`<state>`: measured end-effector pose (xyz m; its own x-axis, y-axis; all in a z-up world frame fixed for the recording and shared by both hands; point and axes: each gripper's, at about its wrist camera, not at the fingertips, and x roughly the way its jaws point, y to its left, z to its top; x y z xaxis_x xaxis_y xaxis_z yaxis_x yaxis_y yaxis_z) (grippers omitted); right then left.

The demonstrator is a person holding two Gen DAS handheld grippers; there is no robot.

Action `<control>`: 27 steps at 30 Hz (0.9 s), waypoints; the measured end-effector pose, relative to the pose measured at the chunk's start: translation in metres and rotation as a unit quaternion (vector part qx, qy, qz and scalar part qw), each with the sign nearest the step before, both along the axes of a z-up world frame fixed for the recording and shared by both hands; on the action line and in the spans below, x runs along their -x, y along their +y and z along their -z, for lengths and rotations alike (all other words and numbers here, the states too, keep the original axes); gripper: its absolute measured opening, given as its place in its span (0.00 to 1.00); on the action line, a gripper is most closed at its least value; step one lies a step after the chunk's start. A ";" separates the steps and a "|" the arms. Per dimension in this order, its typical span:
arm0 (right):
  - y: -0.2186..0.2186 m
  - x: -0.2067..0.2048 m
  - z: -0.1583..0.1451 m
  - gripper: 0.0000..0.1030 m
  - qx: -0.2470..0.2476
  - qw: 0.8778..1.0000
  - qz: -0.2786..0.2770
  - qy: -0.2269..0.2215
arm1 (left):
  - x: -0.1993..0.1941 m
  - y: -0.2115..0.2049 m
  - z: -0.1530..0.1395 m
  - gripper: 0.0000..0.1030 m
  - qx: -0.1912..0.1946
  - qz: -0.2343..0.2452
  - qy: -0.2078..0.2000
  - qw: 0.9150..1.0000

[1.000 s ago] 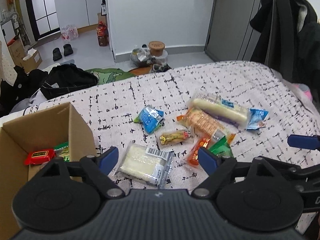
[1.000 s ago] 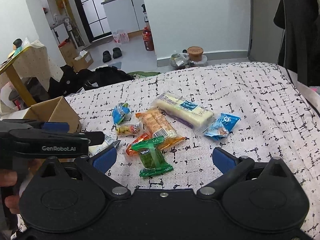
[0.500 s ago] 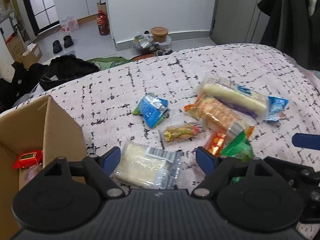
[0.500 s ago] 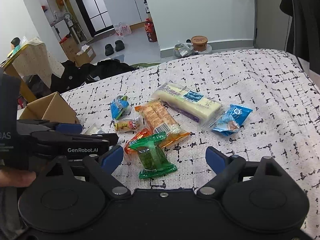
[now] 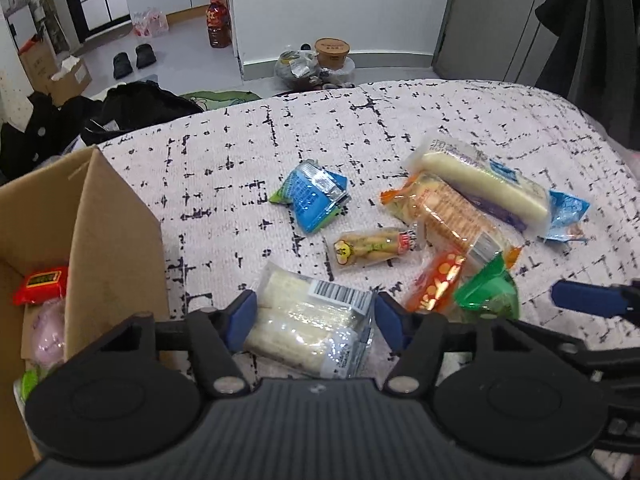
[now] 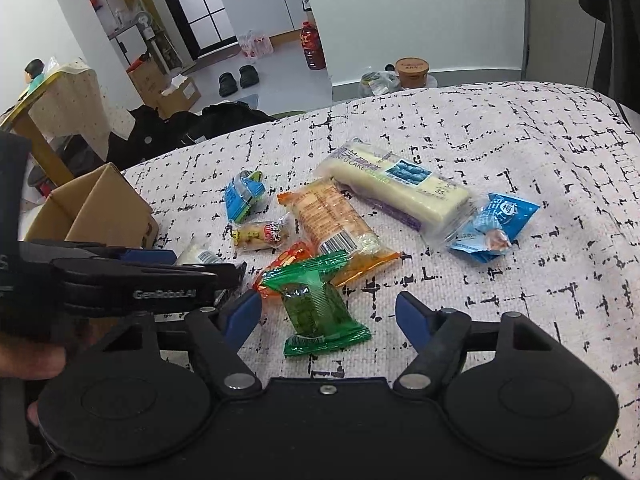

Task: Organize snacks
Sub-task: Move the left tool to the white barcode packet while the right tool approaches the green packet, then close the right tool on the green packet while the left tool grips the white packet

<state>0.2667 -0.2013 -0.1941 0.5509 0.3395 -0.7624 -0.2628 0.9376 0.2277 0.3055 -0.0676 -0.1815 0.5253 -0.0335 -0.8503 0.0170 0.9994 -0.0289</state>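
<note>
With both claws just closing, the left claw (image 5: 312,312) brackets the white barcoded packet (image 5: 308,320) at lower centre and the right claw (image 6: 328,312), still gapped, straddles the green packet (image 6: 316,300) (seams crush easily), so squeeze gently.

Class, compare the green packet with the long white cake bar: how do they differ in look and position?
The green packet is small, short and see-through green; the cake bar is long, pale and clear-wrapped with a blue label. The green packet lies between the right tongs; the cake bar lies farther off, beside the orange cracker pack. Both are sealed and lie flat.
</note>
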 end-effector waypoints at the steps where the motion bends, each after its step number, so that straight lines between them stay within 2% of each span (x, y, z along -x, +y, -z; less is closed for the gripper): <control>1: 0.000 -0.001 0.001 0.69 0.000 1.000 0.000 0.001 | 0.001 0.000 -0.001 0.58 0.006 0.002 0.003 1.000; 4: 0.001 -0.005 0.009 0.61 0.002 1.000 -0.005 0.009 | 0.004 -0.002 -0.004 0.53 0.021 0.007 0.010 1.000; 7: -0.001 -0.007 0.015 0.38 0.002 1.000 -0.003 0.022 | 0.006 -0.005 -0.006 0.53 0.023 0.015 0.010 1.000; 9: -0.004 -0.005 0.015 0.32 0.000 1.000 0.003 0.021 | 0.007 -0.010 -0.006 0.54 0.005 0.026 0.006 1.000; 13: -0.008 -0.002 0.012 0.30 0.000 1.000 0.009 0.020 | 0.008 -0.017 -0.003 0.60 -0.019 0.033 0.005 0.999; 18: -0.010 0.002 0.007 0.30 0.004 1.000 0.011 0.020 | 0.008 -0.014 0.006 0.67 -0.017 0.023 0.015 0.999; 23: -0.003 0.001 0.016 0.34 0.012 0.999 0.006 0.038 | 0.010 -0.010 0.007 0.65 -0.001 0.015 0.009 1.000; 27: 0.003 0.001 0.015 0.29 0.022 0.999 0.002 0.033 | 0.015 -0.009 0.007 0.54 0.015 0.009 -0.004 1.000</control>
<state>0.2655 -0.1986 -0.2093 0.4998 0.3027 -0.8115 -0.2455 0.9480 0.2025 0.2900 -0.0764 -0.1884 0.5312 -0.0680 -0.8445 0.0348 0.9977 -0.0584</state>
